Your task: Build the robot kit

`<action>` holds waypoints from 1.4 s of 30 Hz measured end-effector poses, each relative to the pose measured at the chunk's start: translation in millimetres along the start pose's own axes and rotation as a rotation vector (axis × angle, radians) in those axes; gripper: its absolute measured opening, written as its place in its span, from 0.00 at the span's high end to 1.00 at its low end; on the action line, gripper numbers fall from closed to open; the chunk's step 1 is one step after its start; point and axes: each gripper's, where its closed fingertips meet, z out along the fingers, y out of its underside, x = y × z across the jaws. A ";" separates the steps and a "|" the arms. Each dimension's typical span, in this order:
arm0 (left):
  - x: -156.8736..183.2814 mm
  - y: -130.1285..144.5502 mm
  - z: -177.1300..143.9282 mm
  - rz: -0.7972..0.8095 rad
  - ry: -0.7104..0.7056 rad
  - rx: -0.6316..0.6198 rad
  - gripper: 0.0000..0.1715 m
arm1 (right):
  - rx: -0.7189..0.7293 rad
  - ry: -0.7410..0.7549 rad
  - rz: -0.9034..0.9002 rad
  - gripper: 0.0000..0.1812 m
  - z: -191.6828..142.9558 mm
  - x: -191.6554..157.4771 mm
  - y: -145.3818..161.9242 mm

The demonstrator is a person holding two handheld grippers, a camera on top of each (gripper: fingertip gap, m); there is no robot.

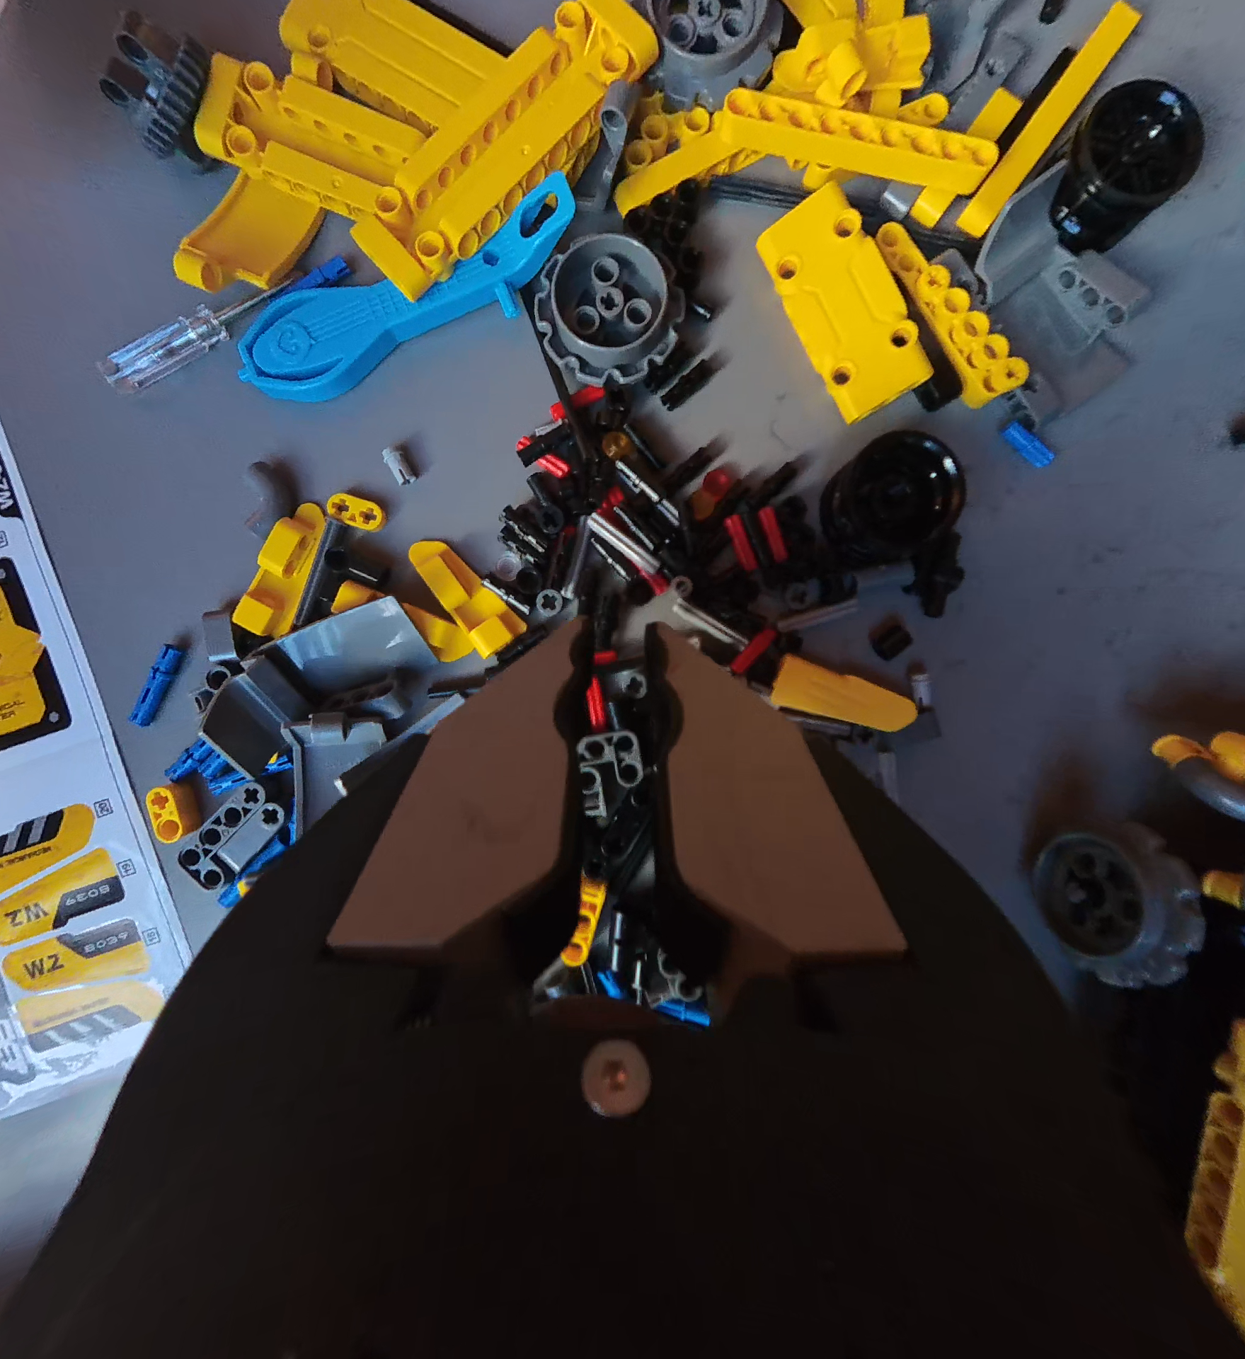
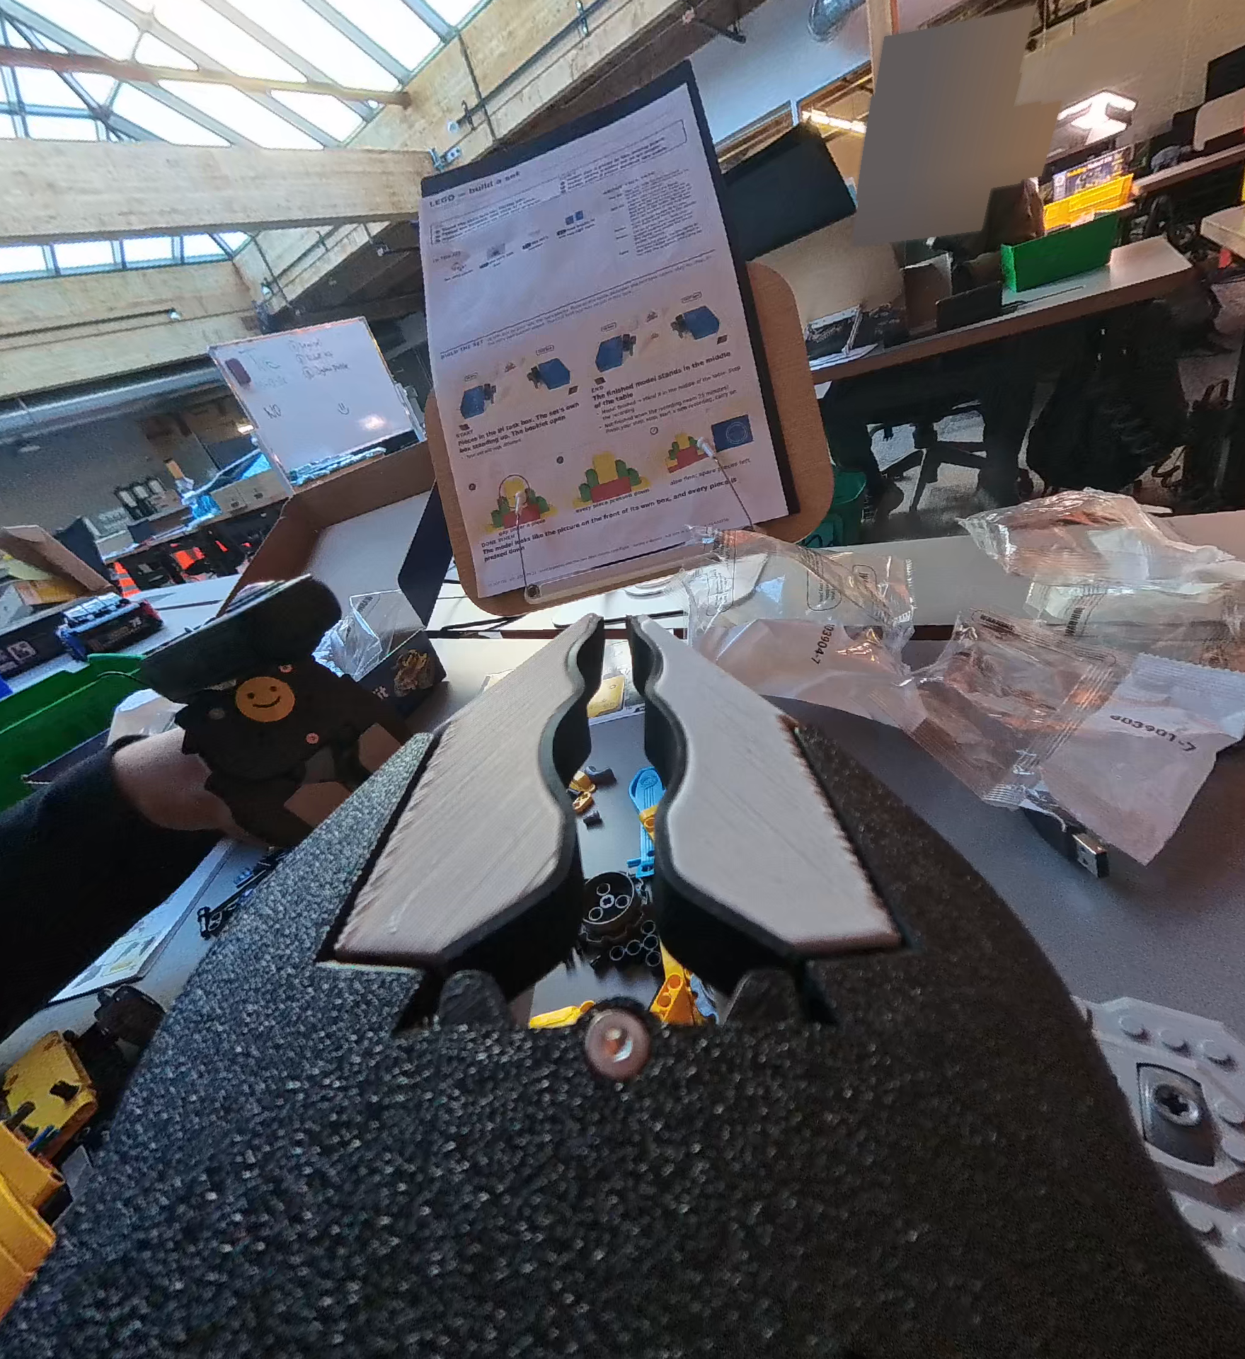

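Your left gripper (image 1: 615, 632) hangs a little open and empty right over the heap of small black and red pins (image 1: 648, 529), and your right gripper (image 2: 613, 625) is a little open, empty and up high, so a bump could scatter them.

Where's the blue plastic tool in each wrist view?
Left wrist view: the blue plastic tool lies upper left of centre on the grey table, beside a clear-handled screwdriver and under yellow beams.
Right wrist view: part of it shows through the gap between the right gripper's jaws, on the table.
Shared landmark: the grey toothed wheel hub next to the tool, seen dark near the jaw base.
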 end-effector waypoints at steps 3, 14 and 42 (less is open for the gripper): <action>3.2 -5.3 2.9 0.025 -0.004 0.016 0.94 | 0.003 -0.001 0.001 0.97 -0.4 -0.2 -0.6; 6.7 -9.7 4.1 0.149 -0.026 0.047 0.92 | 0.005 -0.005 0.007 0.97 -0.3 -0.6 -0.9; 4.1 -7.2 -5.8 0.203 0.028 0.080 0.98 | -0.194 0.150 -0.244 0.95 14.5 5.8 31.8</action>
